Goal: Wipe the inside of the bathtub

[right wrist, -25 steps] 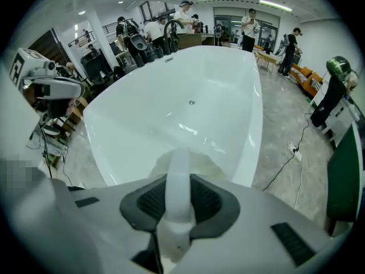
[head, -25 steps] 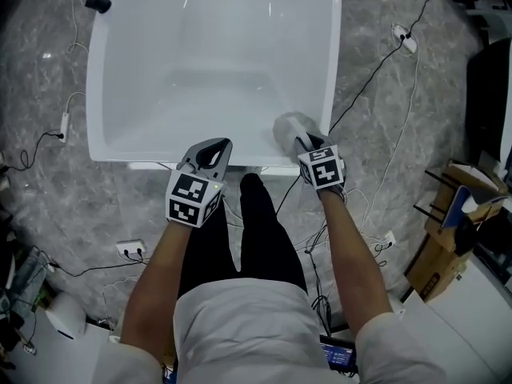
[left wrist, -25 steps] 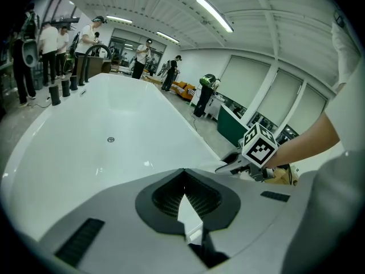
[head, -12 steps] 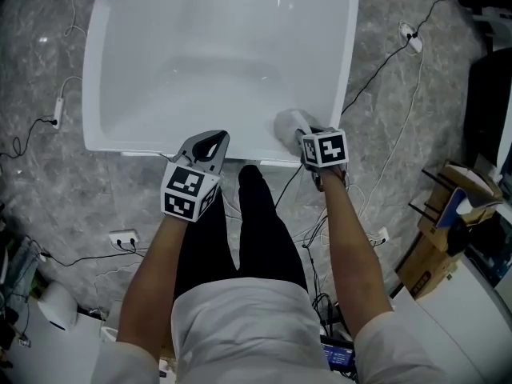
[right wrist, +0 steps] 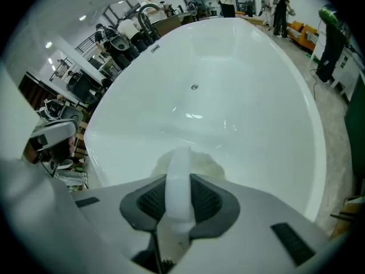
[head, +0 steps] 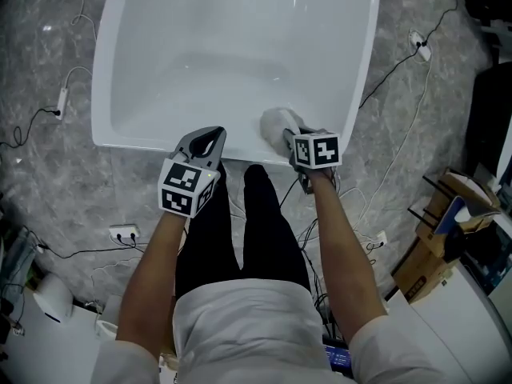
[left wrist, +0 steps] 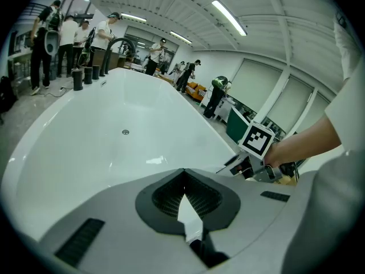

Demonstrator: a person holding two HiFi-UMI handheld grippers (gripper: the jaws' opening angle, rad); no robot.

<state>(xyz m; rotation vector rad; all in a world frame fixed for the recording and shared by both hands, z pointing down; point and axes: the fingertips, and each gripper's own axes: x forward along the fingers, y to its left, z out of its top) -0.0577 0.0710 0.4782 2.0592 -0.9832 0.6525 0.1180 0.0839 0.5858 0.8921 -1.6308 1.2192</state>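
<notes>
jaws: right gripper (head: pixel 288 136) clamped on white handle of scrub pad (head: pixel 276 122); left gripper (head: pixel 210 137) closed, empty | pad at near-end wall of bathtub (head: pixel 232 46), by right corner | step: likely starting wipe | next: press pad on inner wall, sweep

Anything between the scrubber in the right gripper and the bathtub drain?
No. In the right gripper view, only bare white bathtub runs from the scrubber to the drain; the right gripper is shut on the scrubber's handle.
</notes>
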